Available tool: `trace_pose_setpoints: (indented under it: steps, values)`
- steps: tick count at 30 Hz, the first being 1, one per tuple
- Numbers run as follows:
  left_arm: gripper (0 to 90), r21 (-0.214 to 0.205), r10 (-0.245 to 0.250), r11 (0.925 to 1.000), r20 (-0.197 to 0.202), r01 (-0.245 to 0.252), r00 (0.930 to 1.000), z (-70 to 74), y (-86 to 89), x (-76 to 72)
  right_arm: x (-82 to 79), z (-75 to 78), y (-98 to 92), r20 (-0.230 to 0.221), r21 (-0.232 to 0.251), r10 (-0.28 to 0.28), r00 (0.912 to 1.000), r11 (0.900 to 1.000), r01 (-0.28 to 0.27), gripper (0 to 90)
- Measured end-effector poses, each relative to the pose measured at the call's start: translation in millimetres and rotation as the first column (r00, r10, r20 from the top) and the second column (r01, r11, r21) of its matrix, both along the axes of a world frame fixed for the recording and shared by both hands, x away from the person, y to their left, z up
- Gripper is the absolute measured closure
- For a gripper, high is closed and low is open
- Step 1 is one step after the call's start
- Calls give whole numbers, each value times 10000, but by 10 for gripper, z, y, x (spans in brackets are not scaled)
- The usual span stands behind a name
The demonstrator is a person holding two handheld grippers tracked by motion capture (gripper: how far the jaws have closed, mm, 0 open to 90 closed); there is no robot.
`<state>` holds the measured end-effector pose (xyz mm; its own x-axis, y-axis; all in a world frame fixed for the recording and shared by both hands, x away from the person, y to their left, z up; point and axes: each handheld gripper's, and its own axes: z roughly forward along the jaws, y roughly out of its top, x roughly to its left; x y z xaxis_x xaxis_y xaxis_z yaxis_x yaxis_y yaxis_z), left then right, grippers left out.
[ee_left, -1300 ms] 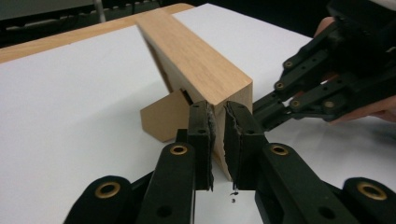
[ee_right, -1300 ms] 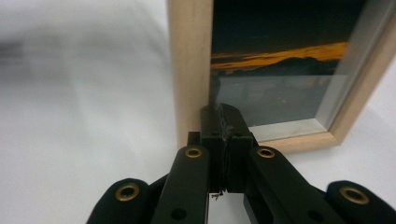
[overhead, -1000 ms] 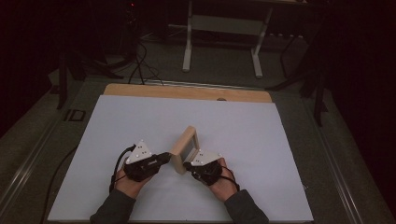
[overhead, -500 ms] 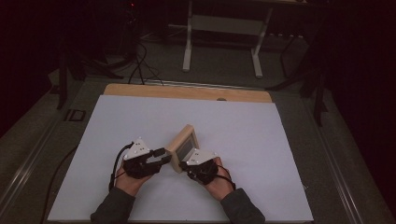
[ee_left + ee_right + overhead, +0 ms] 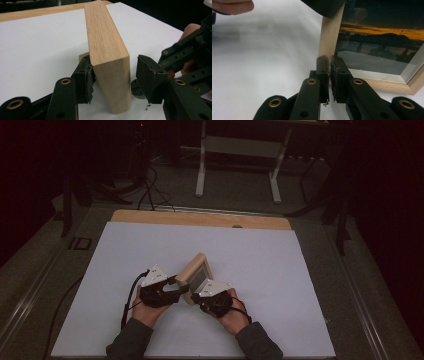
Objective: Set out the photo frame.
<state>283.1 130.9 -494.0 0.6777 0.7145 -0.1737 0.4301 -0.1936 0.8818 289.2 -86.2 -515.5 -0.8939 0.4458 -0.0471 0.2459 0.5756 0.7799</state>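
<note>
A: What changed at the deep light-wood picture frame (image 5: 196, 275)?

B: The left gripper (image 5: 113, 75) has just been opening; its jaws flank the frame's near end, one pad touching, the other clear. The right gripper (image 5: 329, 66) looks nearly shut, apparently pinching the frame's front corner.

A: So that one steadies it?

B: Likely. The frame stands on edge on the white tabletop (image 5: 280, 270), long axis running away from the hands, photo facing the right gripper.

this is looking like a lab or recording studio set up for filming handwork rather than a home. a white sheet (image 5: 260, 255) is covering a wooden surface (image 5: 200, 218) that is standing alone under bright light, while the room around it is lying in darkness. behind it, loose cables (image 5: 150, 190) are trailing across a grey floor (image 5: 240, 202) past the white metal legs of a stand (image 5: 239, 150), and black stands are rising at both sides.
</note>
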Motion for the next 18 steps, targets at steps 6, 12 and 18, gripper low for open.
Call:
trace_pose_setpoints:
  steps: [6, 12, 18]
  values:
    - [573, -220, 255, 9994, -199, -259, 9995, -6, 19, 44, 15, -3, 29, -50, 62, -34, 10000, 10000, 35, 845]
    - [603, -342, -283, 9990, -271, 274, 9992, -4, 10, 43, 48, 62, -78, 52, 251, -285, 9996, 9993, 284, 818]
    - [610, -282, -485, 9984, -123, 482, 9987, -7, -1, 34, 140, 170, -316, 176, 698, -1067, 9941, 9920, 1052, 760]
